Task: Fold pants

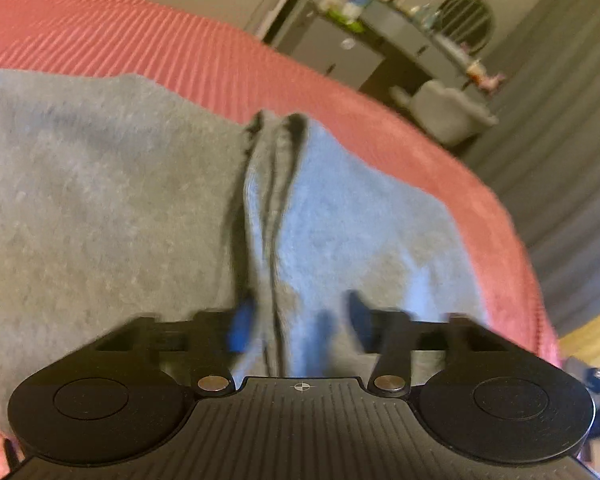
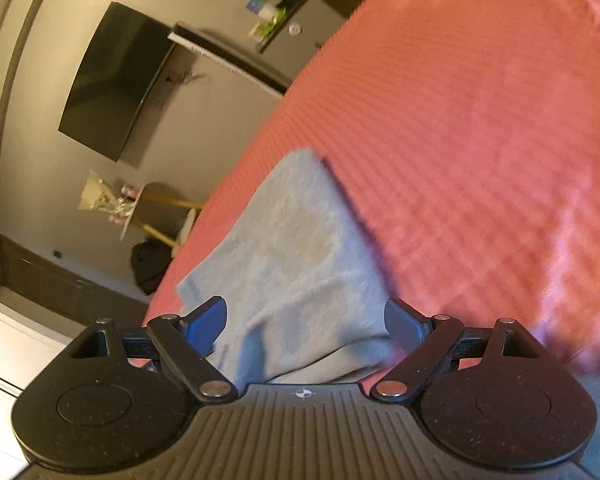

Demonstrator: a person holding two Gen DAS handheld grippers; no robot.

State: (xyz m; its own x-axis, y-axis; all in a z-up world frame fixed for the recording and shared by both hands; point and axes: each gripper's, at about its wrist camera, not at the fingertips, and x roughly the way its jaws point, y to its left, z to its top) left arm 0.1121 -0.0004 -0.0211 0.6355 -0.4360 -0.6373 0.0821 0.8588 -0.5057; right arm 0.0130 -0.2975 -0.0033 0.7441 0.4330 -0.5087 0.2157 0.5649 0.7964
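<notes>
Lying across the red ribbed bedspread (image 1: 148, 36), the grey fleece pants (image 1: 100, 184) reach close to the bed's edge, where the cover drops toward the floor. Seen by the left wrist camera, a bunched ridge of the fabric (image 1: 272, 200) runs straight out from the left gripper (image 1: 300, 324), whose blue pads (image 1: 240, 328) stand apart on either side of it; the blur hides whether they touch it. Over a flat folded end of the pants (image 2: 300, 240) near that edge, the right gripper (image 2: 306, 320) hangs spread wide, gripping nothing.
</notes>
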